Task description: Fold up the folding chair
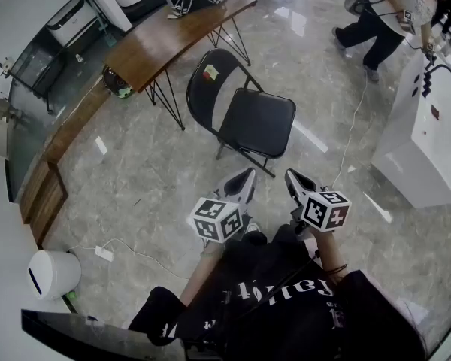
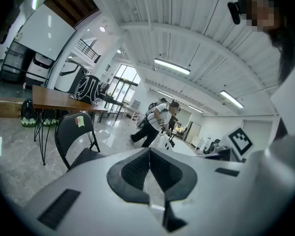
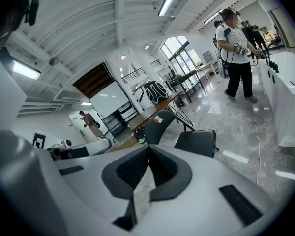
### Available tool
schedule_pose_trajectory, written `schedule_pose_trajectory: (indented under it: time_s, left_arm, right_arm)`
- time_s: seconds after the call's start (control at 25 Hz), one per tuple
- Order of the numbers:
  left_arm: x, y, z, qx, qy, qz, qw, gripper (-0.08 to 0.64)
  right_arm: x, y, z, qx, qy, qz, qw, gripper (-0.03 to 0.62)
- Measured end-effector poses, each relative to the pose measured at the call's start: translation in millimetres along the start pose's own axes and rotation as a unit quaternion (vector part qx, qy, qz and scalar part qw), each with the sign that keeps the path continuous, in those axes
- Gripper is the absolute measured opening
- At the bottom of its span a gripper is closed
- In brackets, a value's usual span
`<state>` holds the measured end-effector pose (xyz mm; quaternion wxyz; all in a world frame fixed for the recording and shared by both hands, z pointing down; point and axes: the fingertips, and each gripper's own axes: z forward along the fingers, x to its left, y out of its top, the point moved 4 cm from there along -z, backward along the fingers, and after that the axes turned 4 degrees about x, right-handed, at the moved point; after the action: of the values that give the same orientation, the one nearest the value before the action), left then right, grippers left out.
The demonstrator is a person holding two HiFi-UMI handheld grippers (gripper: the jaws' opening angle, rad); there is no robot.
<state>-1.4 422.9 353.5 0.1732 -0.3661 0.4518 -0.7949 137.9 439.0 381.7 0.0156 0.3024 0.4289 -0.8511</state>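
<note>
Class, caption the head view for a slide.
Left gripper and right gripper, both shut and empty, face the unfolded folding chair beside a wooden table.

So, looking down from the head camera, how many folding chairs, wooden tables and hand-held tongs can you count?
Chairs: 1, the black folding chair
Tables: 1, the wooden table
Tongs: 2, the left tongs and the right tongs
Total: 4
</note>
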Motion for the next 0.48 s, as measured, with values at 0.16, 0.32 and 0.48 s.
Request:
schedule_pose_trajectory:
  time_s: [0.16, 0.32, 0.48]
  left_arm:
    - [14.3, -3.9, -3.2, -0.002, -0.002, -0.015, 0.9999, 0.004]
    - [23.8, -6.0, 5.1, -0.001, -0.011, -0.031, 0.9995, 0.005]
    - [27.5, -4.9, 20.7, 0.007, -0.017, -0.037, 0.9991, 0.005]
  right_arm:
    - [2.8, -9.4, 3.7, 0.006, -0.008, 0.004, 1.000, 0.014]
    - [-3.7, -13.0, 5.7, 0.011, -0.023, 0.007, 1.000, 0.014]
    - [-14.9, -5.8, 7.5, 0.011, -0.033, 0.012, 0.999, 0.014]
